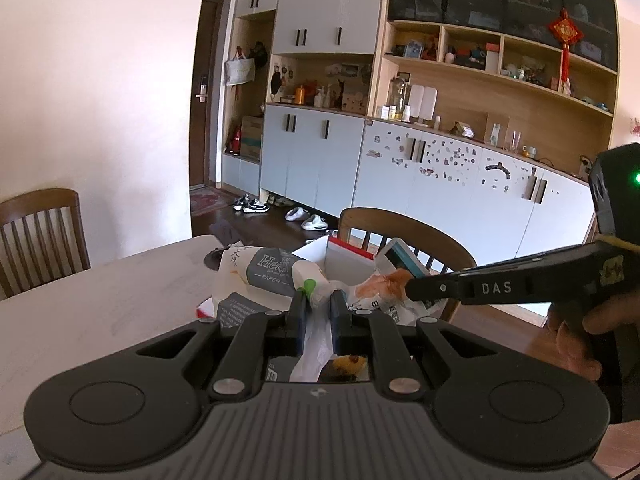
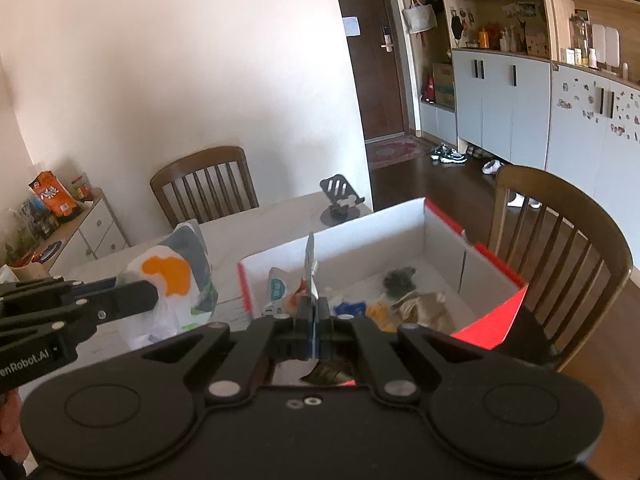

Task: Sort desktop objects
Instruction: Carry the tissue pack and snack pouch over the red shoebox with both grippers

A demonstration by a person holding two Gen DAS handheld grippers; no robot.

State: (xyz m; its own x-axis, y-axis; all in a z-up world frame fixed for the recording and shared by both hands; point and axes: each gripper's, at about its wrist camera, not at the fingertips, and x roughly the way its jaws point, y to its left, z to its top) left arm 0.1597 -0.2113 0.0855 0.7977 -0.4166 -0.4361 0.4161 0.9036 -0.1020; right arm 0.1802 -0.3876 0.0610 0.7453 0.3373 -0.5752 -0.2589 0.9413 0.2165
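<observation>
Left wrist view: the left claw's own body hid the lower part of the clear plastic bag pinched between its pads. The right claw crossed in front of the teal-edged box, covering its lower end. Print on the tissue pack was partly covered, unreadable past a few letters.

Right wrist view: the thin card clamped in the right claw showed edge-on; face not legible. Small items in the white cardboard box were too blurred to name. The bench's near edge was hidden.
</observation>
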